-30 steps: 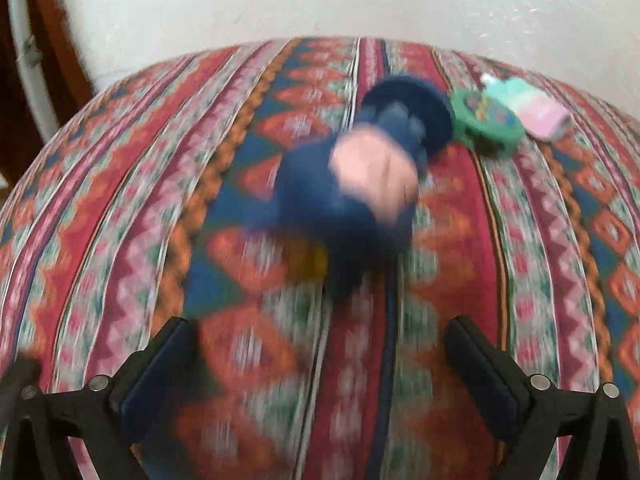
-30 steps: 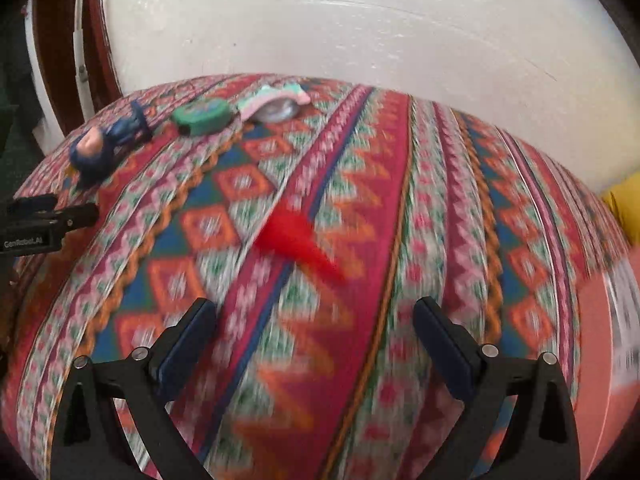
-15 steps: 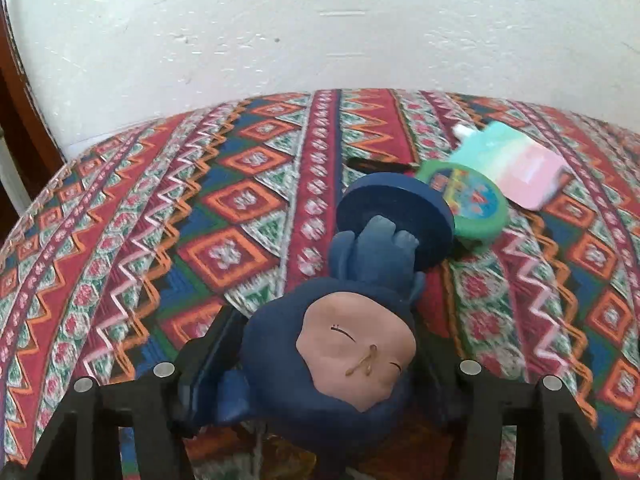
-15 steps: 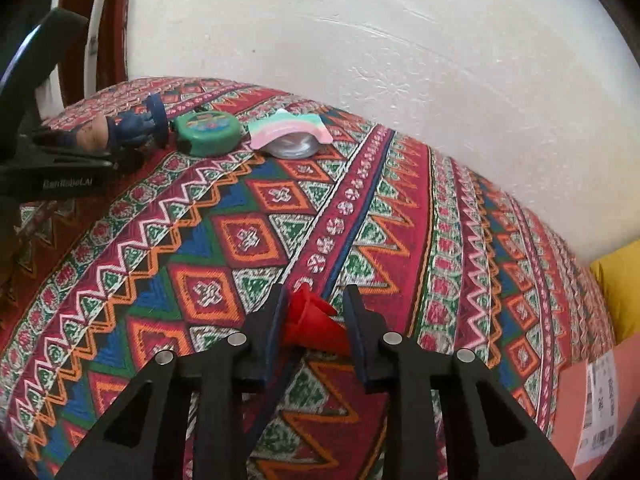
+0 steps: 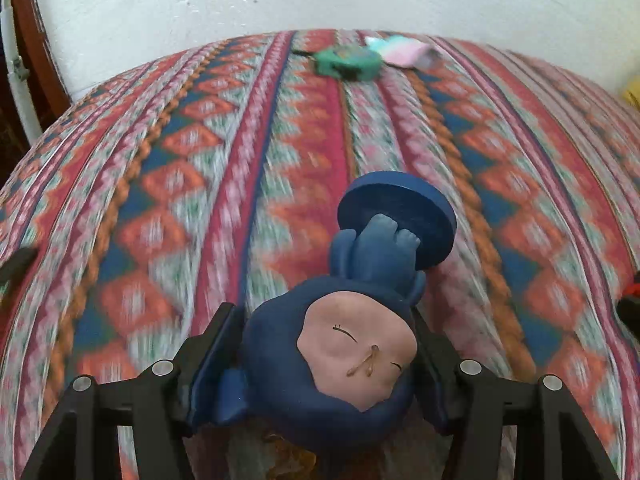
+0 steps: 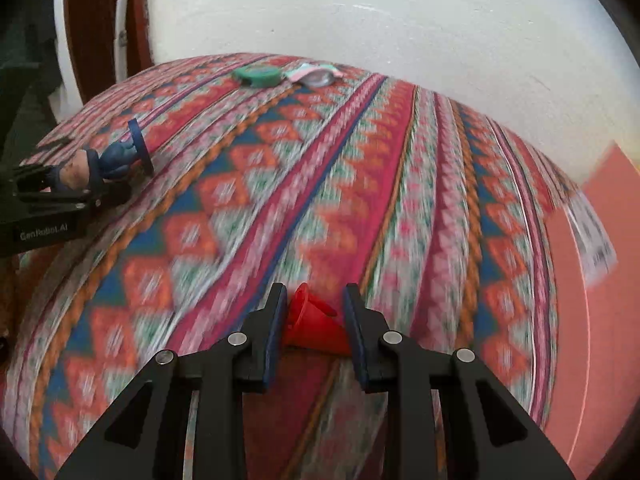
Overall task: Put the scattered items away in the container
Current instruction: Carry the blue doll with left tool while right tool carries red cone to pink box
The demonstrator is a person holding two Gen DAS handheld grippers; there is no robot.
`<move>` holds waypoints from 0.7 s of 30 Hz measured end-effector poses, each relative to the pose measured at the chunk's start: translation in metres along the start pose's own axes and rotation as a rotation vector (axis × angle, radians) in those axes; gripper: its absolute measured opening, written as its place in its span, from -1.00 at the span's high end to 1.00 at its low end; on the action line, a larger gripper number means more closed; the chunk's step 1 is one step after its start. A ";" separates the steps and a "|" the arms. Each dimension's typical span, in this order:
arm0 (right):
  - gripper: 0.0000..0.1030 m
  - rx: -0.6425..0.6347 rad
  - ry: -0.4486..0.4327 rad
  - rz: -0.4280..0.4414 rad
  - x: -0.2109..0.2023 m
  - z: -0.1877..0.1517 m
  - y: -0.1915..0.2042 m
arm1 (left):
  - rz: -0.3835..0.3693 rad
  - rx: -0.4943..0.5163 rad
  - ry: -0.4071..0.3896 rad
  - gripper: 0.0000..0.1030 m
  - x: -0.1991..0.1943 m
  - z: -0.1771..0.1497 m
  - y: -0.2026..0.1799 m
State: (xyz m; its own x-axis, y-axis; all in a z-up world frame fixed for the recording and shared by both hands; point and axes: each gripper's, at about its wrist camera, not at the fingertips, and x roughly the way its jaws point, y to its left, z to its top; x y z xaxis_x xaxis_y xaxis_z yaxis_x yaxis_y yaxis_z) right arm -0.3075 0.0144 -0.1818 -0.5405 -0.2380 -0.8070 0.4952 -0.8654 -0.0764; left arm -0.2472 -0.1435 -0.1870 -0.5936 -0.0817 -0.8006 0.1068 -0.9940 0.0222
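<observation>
The left gripper [image 5: 328, 364] has its jaws clamped on the head of a blue figurine [image 5: 360, 344] (face up, round base pointing away), carried above the patterned cloth [image 5: 192, 184]. Near the cloth's far edge lie a green disc [image 5: 346, 63] and, touching its right side, a pink-and-mint pouch [image 5: 404, 51]. The right gripper [image 6: 314, 328] has its jaws closed on a red cone [image 6: 312, 320], also above the cloth, towards the near edge. An orange box [image 6: 600, 300] shows just past the cloth's right edge; its inside cannot be seen.
</observation>
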 end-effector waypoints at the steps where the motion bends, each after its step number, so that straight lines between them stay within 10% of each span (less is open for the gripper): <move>1: 0.41 0.003 0.004 0.004 -0.008 -0.011 0.002 | -0.004 -0.004 0.003 -0.28 -0.008 -0.010 -0.002; 21: 0.66 0.133 0.022 0.107 -0.138 -0.112 0.036 | -0.049 -0.037 -0.009 -0.29 -0.121 -0.122 -0.017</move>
State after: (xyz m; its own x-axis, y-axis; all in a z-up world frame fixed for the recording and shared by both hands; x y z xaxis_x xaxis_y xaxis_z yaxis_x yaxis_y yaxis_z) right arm -0.1386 0.0658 -0.1387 -0.4734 -0.3235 -0.8193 0.4538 -0.8868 0.0879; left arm -0.0794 -0.1075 -0.1634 -0.6060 -0.0342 -0.7947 0.1068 -0.9935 -0.0387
